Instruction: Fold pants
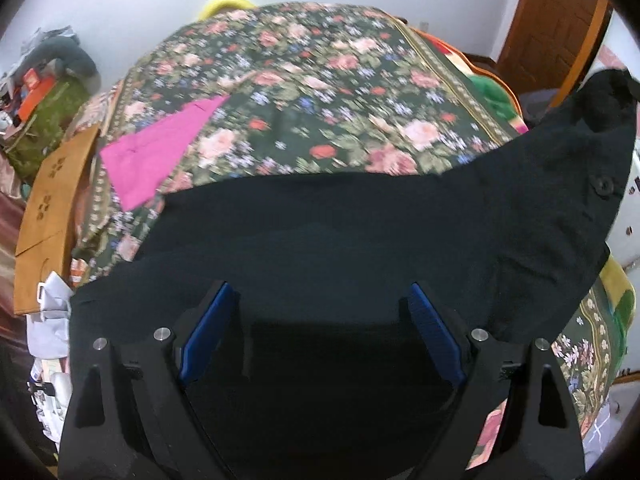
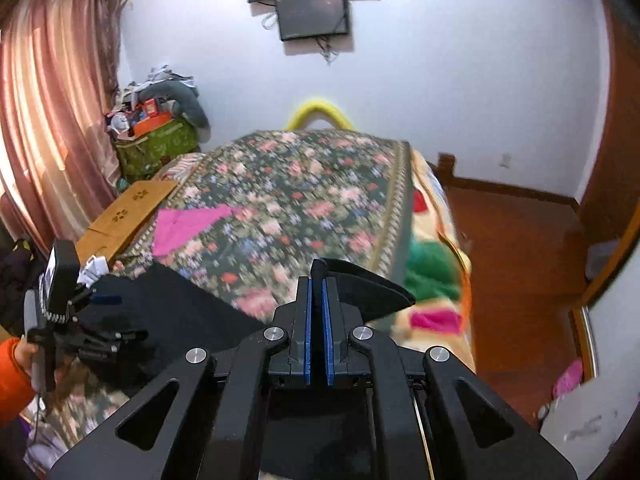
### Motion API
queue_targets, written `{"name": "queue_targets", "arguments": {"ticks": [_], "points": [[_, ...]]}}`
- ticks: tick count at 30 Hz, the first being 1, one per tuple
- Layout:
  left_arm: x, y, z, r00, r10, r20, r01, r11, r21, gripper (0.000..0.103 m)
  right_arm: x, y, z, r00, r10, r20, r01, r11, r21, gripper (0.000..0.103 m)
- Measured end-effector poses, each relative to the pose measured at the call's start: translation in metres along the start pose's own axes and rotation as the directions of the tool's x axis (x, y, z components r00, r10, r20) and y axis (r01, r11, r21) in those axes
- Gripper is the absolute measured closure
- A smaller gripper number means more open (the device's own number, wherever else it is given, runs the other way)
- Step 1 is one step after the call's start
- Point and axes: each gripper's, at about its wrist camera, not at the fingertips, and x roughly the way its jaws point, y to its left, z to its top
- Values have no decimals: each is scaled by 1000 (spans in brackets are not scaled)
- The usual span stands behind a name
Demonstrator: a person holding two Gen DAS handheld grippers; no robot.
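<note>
The black pants [image 1: 360,232] lie across the near edge of the floral bed cover [image 1: 304,92]. Their right end with a button is lifted up at the right. My left gripper [image 1: 320,300] is open, its blue pads [image 1: 208,328] wide apart just above the black cloth. My right gripper [image 2: 317,280] is shut on a corner of the black pants [image 2: 360,284], held raised over the bed. In the right wrist view the rest of the pants [image 2: 172,304] hangs to the left, where the left gripper [image 2: 104,300] sits.
A pink folded cloth [image 1: 160,152] lies on the bed's left part. A brown cardboard box [image 1: 52,208] stands beside the bed at left. Curtains [image 2: 48,112] and a cluttered green bag [image 2: 160,144] are at back left. Wooden floor [image 2: 520,248] is to the right.
</note>
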Motion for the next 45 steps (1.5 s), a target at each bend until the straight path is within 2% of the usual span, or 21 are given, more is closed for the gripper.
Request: {"name": "queue_targets", "arguments": {"ticks": [12,19,23,28,32,34,36,39,45], "points": [[7,-16,-12,999,-16,-32,16,1000,15,14,-1,-40,-95,990,-53,-131,70,989,131,99],[7,-17,-13,1000,-19,-24,19,1000,16,14,5,-49,-130,979,-69,-191,107,974,197,99],[3,-14,-16,999,-34,-13,34,999,5,14,6,-50,-140,970,-109,-217,154,967,204,97],[-10,0,-19,999,-48,21,48,998,-29,14,-2,-46,-134,958,-159,-237,209,956,205,94],[-26,19,-19,996,-58,66,62,995,-72,14,-7,-35,-121,957,-191,-218,230,958,170,92],[-37,34,-19,994,-46,96,55,994,-95,14,-11,-24,-109,960,-203,-193,232,963,138,84],[-48,50,-20,992,-31,123,46,992,-118,14,-14,-9,-97,964,-218,-154,235,967,101,67],[-63,76,-23,987,1,159,24,988,-154,14,-16,16,-78,967,-240,-86,243,969,30,55],[-86,141,-39,975,93,201,-42,969,-243,14,0,76,-40,991,-131,-21,129,987,-94,53]]}}
